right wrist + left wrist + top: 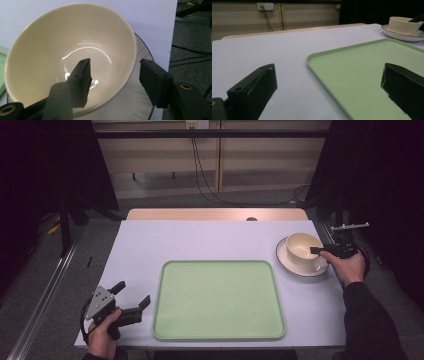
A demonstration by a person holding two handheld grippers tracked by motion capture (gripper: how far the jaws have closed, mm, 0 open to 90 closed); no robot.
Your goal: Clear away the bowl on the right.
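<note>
A cream bowl [303, 246] [62, 45] [403, 25] stands on a white plate [287, 261] [143, 50] [402, 36] at the table's right. My right gripper [317, 251] [113, 75] is open and straddles the bowl's near rim: one jaw is inside the bowl, the other outside over the plate. The jaws are not closed on the rim. An empty green tray [218, 299] [362, 70] lies mid-table. My left gripper [134, 293] [328, 87] is open at the table's front left, beside the tray's left edge, with nothing between its jaws.
The white table top [200, 240] has open room behind and to the left of the tray. Its right edge runs just beyond the plate. Cables [210, 190] trail on the floor behind the table.
</note>
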